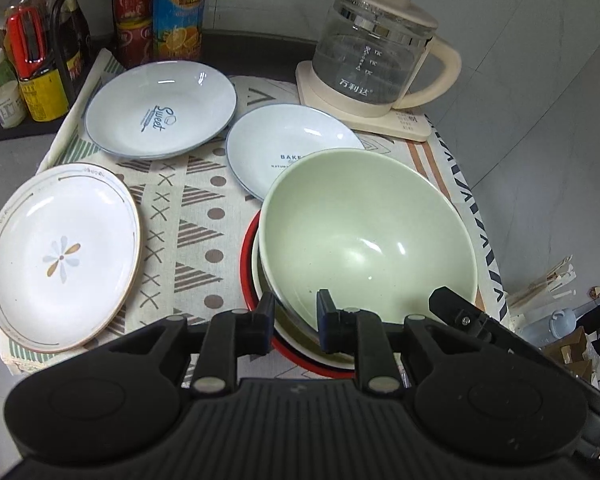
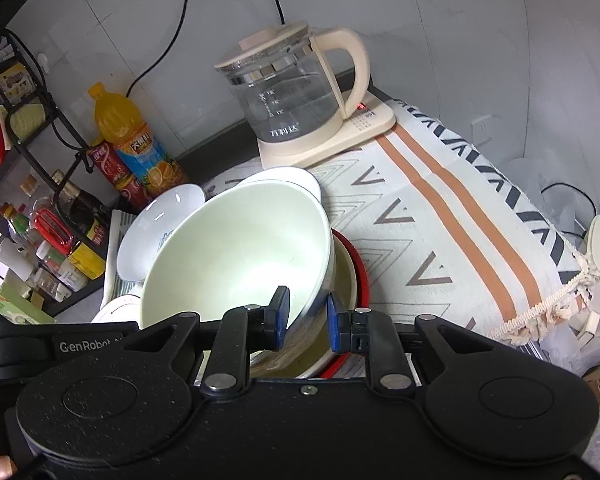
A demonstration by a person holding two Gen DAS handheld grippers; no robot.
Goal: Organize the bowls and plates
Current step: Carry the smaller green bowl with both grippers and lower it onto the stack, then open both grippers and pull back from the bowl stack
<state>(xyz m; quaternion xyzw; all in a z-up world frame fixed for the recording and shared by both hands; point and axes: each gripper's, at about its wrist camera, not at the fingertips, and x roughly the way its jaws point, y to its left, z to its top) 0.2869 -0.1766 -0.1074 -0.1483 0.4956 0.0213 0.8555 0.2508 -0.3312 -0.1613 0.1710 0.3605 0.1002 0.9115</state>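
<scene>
The pale green ceramic bowl (image 1: 364, 232) sits tilted inside a red-rimmed cream bowl (image 1: 256, 296) at the near right of the bench, on a patterned cloth (image 1: 196, 208). Both pairs of tongs hold its near rim. The left tongs (image 1: 294, 316) have one pad outside the wall and one inside, clamped on the rim. The right tongs (image 2: 306, 316) grip the same bowl likewise, with the rim passing between their blue pads, which stand only slightly apart.

To the left lies a white oval plate with a flower motif (image 1: 60, 256). Further back rest a round pale blue plate marked "Sweet" (image 1: 160, 110) and a second pale blue plate (image 1: 288, 144), partly hidden behind the green bowl. A glass kettle with a cream handle (image 1: 376, 48) stands on its base at the back right. Bottles and cans (image 1: 176, 8) crowd the back left.
</scene>
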